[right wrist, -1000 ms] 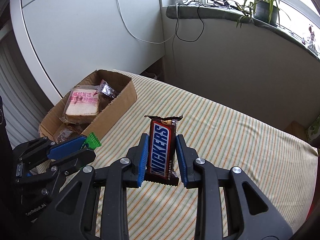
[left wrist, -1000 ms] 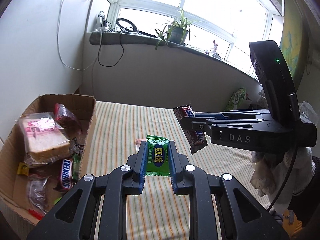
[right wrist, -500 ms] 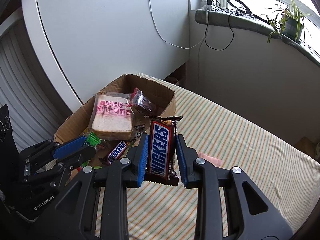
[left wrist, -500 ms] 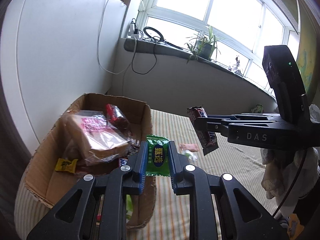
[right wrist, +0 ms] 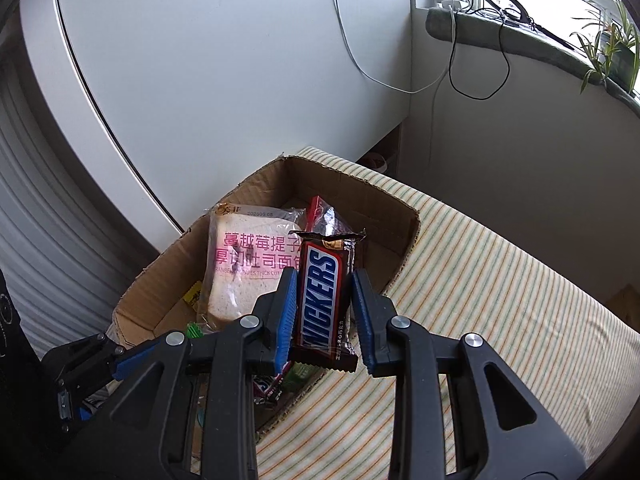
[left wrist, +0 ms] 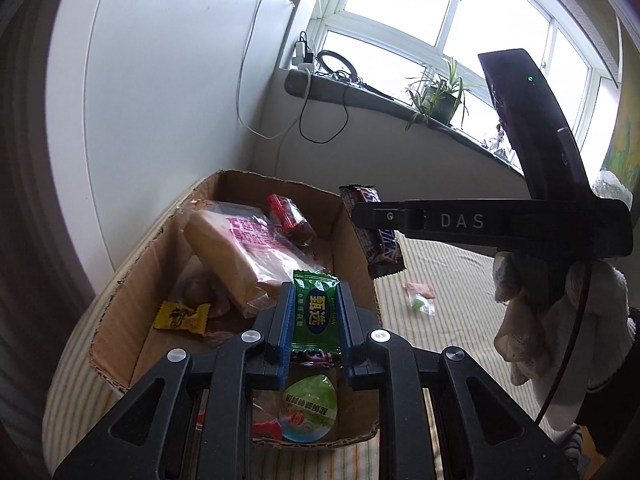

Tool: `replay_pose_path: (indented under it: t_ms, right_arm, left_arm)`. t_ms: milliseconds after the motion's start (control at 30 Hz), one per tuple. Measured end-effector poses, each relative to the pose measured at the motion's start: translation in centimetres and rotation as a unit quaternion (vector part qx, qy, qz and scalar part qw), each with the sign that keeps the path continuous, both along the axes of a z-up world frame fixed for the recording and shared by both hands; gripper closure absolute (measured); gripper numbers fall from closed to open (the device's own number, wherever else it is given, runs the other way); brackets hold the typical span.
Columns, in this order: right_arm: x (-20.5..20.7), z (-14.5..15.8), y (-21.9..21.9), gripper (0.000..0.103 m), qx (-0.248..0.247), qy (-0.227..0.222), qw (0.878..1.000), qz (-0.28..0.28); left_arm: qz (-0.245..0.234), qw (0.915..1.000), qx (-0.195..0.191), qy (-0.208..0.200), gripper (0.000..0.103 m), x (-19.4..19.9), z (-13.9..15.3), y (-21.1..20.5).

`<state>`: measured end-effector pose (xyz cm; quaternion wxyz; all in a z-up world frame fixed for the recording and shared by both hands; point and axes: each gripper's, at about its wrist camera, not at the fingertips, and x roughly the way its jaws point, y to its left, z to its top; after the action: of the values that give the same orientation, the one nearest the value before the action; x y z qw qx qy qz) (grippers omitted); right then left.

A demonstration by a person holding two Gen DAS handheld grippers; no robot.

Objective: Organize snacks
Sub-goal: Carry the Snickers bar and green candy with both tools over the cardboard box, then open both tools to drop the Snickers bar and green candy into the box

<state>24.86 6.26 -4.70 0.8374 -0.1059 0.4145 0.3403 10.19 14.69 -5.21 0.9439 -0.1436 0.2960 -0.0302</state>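
Left wrist view: the left gripper [left wrist: 314, 316] clamps a green candy packet [left wrist: 315, 312] upright above the cardboard box [left wrist: 132, 276], which holds a bagged toast slice [left wrist: 244, 248] and a yellow candy [left wrist: 182, 317]. Right wrist view: the right gripper [right wrist: 324, 312] grips a Snickers bar [right wrist: 325, 300] over the box's near wall, above the striped cloth [right wrist: 500, 300].

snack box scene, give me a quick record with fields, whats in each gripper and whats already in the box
left gripper: shut on green candy packet, held above the cardboard box
right gripper: shut on Snickers bar, at the box's right edge
in box: packaged sliced bread, red-wrapped snack, yellow candy, round green-label pack
outside box: two small wrapped candies on the striped cloth
status: both snacks not yet dropped in
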Motion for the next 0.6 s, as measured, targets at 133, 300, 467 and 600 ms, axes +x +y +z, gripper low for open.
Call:
replay_pose_path:
  t_ms: [133, 300, 467, 600]
  right_arm:
    - [0.3, -0.6, 0.9, 0.075, 0.001, 0.013, 1.0, 0.006]
    - [0.1, -1.0, 1.6, 0.074, -0.002, 0.018, 1.0, 0.012]
    - [0.1, -1.0, 1.8, 0.074, -0.006, 0.015, 1.0, 0.015]
    - [0.0, -0.6, 1.5, 0.046, -0.003, 0.006, 1.0, 0.006]
  left_arm:
    - [0.005, 1.0, -0.005, 0.004, 0.084, 0.1, -0.2, 0.4]
    - [0.009, 0.9999, -0.009, 0.005, 0.084, 0.1, -0.2, 0.7]
    - [0.012, 0.9998, -0.012, 0.006, 0.083, 0.2, -0.2, 0.8]
    - [0.016, 0.9998, -0.012, 0.009, 0.078, 0.2, -0.1, 0.8]
